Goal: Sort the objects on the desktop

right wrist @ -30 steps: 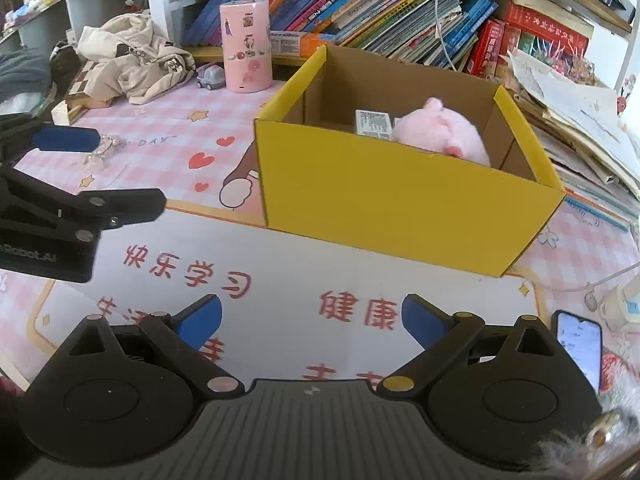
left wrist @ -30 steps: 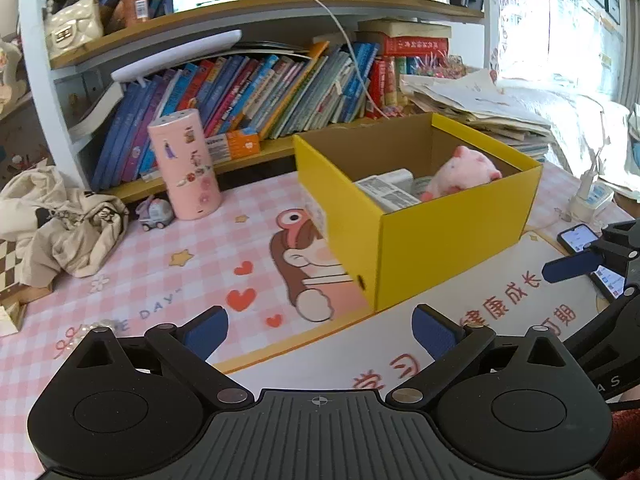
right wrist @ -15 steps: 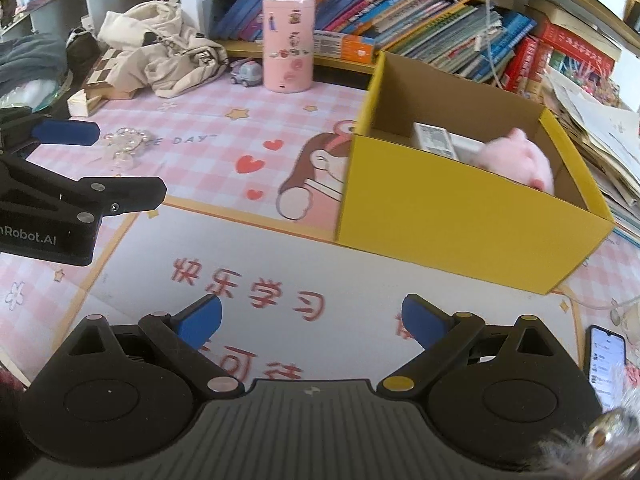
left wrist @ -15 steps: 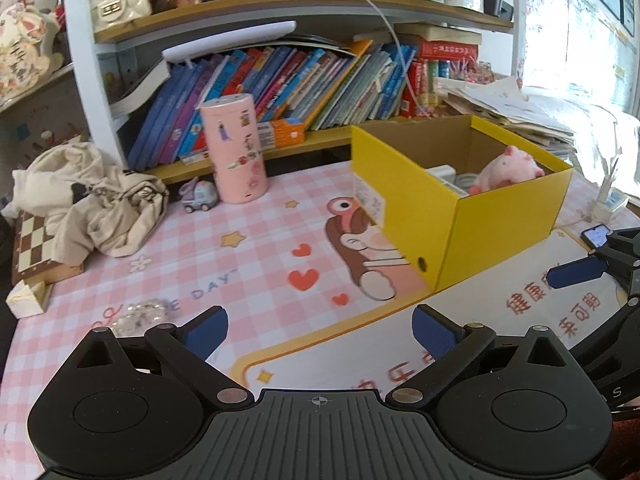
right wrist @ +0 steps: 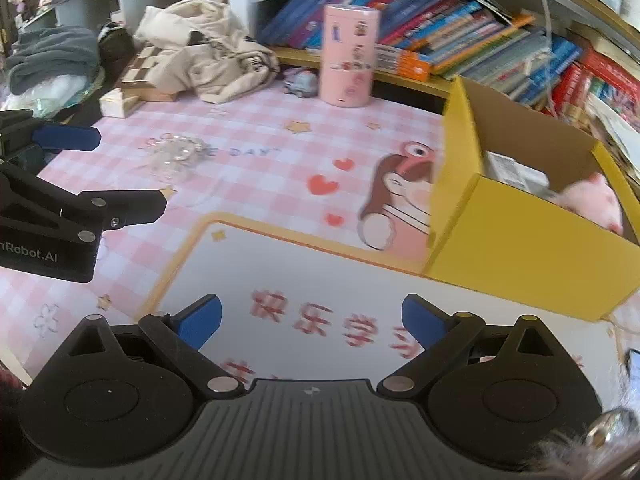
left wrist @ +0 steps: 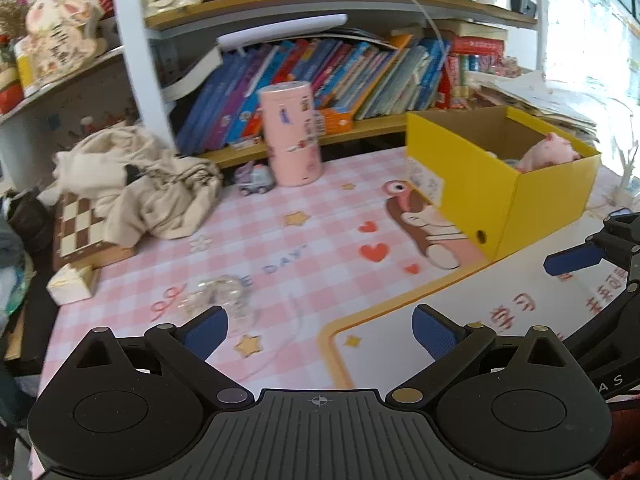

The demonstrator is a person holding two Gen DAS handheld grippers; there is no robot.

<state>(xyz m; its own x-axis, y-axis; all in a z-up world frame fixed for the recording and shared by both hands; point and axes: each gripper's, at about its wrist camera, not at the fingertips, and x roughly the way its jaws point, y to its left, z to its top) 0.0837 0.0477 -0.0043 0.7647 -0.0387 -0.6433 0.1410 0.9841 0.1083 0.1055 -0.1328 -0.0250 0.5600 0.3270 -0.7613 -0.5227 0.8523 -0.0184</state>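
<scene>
Pink checked desk mat [left wrist: 256, 248] is lying under everything, with a yellow box [left wrist: 532, 196] sitting at its right side and holding a pink plush toy [left wrist: 546, 152] and a small white carton [right wrist: 510, 168]. A pink canister [left wrist: 292, 136] is standing upright by the bookshelf, a small toy car [left wrist: 254, 178] just beside it, and a clear beaded trinket [left wrist: 218, 294] is lying near the left gripper [left wrist: 320, 326]. Left gripper and right gripper [right wrist: 312, 316] are both hovering with fingers spread apart, gripping nothing.

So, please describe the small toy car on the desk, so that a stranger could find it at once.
Start at the tall pink cylinder standing on the pink checked mat, in front of the row of books. The toy car sits right beside its base, on the side toward the crumpled beige cloth. It is the only small wheeled thing there, grey-blue and far lower than the cylinder.
</scene>
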